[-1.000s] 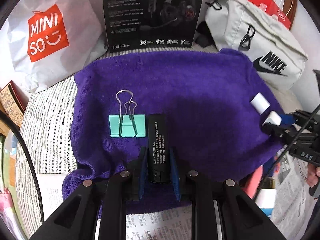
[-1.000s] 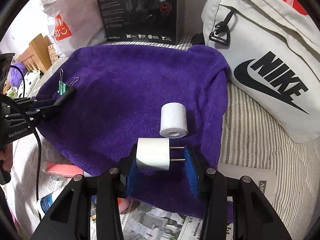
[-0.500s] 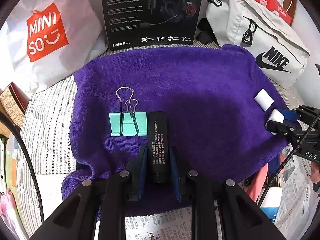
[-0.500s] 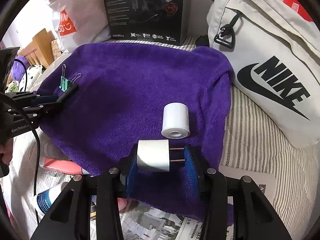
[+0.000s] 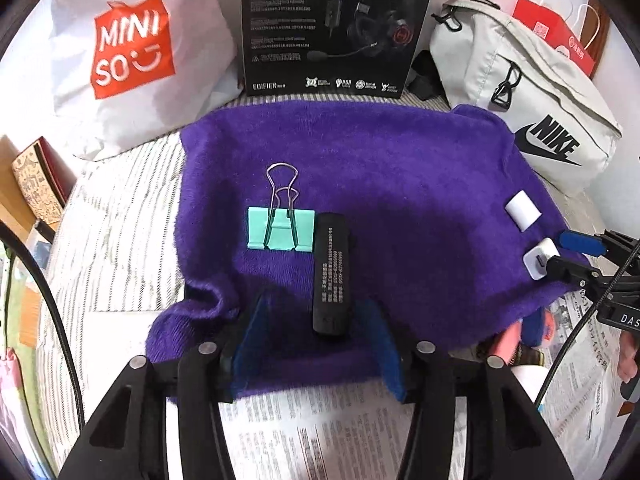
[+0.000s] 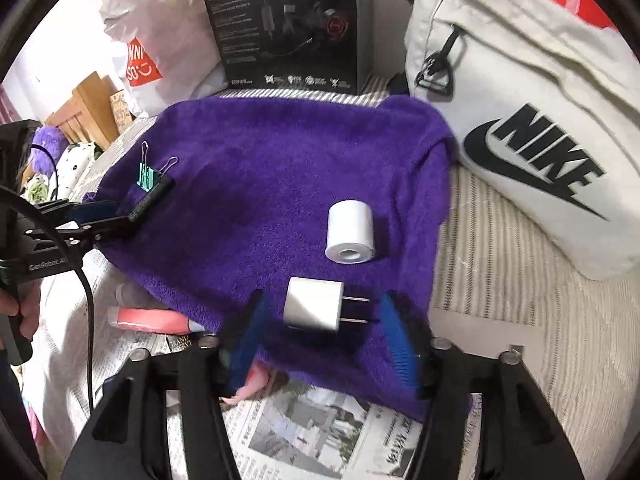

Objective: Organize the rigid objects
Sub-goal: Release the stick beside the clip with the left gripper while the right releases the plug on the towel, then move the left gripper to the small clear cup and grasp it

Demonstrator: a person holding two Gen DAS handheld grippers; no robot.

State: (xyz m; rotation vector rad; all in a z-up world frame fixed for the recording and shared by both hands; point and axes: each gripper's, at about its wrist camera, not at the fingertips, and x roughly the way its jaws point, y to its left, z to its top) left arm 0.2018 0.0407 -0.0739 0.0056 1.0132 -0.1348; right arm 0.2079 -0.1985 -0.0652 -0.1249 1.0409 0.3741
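Left wrist view. We record the left hand-held gripper (image 5: 318,336) with its jaws opening; its blue pads (image 5: 248,344) stand clear on either side of a black bar-shaped device (image 5: 333,270) with white print, and neither touches it. The device lies flat on the purple towel (image 5: 400,184), its far end just beside a mint-green binder clip (image 5: 280,229) whose wire handles point away from us. Near the towel's right edge we list a white roll (image 5: 522,210) and a white plug adapter (image 5: 538,258), with the right hand-held gripper (image 5: 560,254) reaching in around the adapter. Behind the towel: a MINISO bag (image 5: 132,48), a black headset box (image 5: 332,28) and a grey Nike bag (image 5: 528,104). Newspaper (image 5: 320,432) lies under the towel's near edge.

Right wrist view. We record the right hand-held gripper (image 6: 320,332) with jaws opening; the white plug adapter (image 6: 314,309) lies on the purple towel (image 6: 280,168) between the pads, prongs pointing right, touched by neither. The white roll (image 6: 351,231) lies just beyond it. At far left, the left hand-held gripper (image 6: 116,218) straddles the black bar-shaped device (image 6: 152,199), beside the binder clip (image 6: 146,176).
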